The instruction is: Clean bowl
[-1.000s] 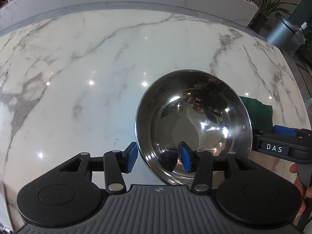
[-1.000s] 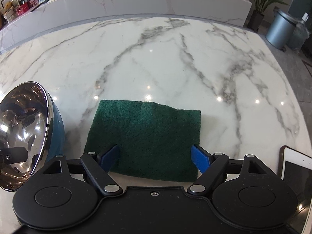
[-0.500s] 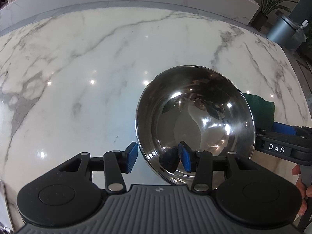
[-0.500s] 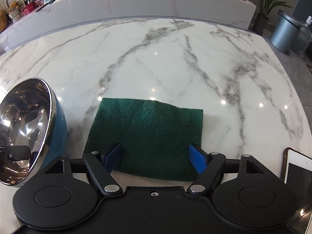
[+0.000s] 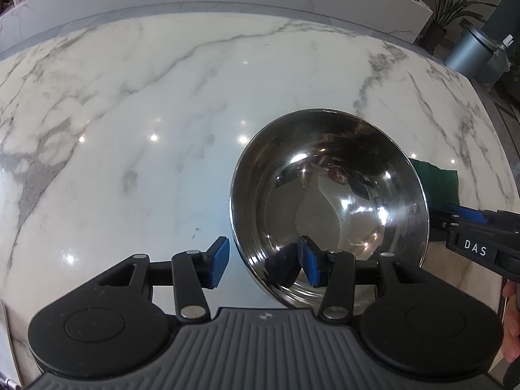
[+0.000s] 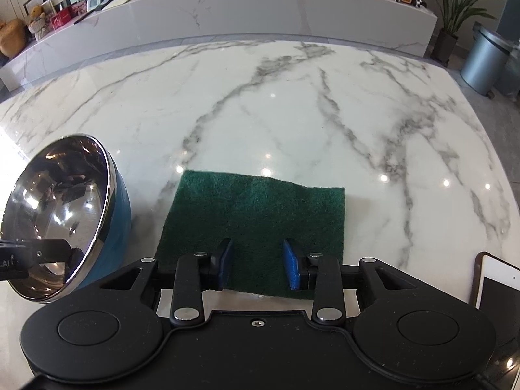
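Left gripper [image 5: 263, 261] clamps the near rim of the tilted bowl [image 5: 328, 201], one pad inside, one outside. Right gripper [image 6: 258, 268] is closing over the near edge of the green scouring pad [image 6: 256, 221], lying flat just right of the bowl. Table [image 6: 292, 104] beyond is open; tablet [image 6: 497, 287] at the right edge.
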### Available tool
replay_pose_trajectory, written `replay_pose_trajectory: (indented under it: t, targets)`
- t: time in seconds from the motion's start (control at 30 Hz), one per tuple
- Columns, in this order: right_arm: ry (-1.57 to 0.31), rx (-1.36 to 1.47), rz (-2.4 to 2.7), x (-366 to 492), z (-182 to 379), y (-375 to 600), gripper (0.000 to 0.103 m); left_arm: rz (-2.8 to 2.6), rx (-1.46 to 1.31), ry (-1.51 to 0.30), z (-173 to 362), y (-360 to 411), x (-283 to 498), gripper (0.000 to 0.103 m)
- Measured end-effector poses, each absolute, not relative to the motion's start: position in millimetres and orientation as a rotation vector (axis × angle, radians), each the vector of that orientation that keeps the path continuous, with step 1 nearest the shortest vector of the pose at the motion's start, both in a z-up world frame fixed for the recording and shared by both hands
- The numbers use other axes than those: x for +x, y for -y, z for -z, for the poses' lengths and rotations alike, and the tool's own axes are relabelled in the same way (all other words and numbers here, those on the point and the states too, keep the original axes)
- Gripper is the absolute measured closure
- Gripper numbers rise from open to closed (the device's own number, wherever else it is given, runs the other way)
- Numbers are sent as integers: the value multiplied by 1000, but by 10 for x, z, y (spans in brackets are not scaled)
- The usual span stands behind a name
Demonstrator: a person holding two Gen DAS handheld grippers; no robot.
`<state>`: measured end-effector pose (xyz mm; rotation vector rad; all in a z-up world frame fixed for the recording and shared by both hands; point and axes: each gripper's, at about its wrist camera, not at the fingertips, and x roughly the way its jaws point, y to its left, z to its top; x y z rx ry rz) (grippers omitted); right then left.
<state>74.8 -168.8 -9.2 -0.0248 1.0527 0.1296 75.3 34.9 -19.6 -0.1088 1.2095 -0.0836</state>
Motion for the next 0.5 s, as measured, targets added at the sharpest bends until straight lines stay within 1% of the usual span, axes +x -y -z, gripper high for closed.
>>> replay_pose_trajectory:
  t: [0.03, 0.1, 0.27, 0.37, 0.5]
  targets:
    - [-1049, -24, -129, 741, 70, 1701, 61, 83, -105, -1209, 193, -350, 751, 58]
    - [-1050, -16, -122, 731, 32, 1746, 58, 82, -98, -1208, 187, -348, 749, 58]
    - [-1089, 17, -133, 765, -4, 1866, 57, 86, -86, -1207, 181, -335, 738, 58]
    - [-1114, -9, -161, 823, -36, 1909, 57, 91, -74, -1209, 182, -317, 732, 58]
    - [-1151, -13, -182, 905, -58, 1994, 55, 96, -68, -1210, 179, -309, 728, 58]
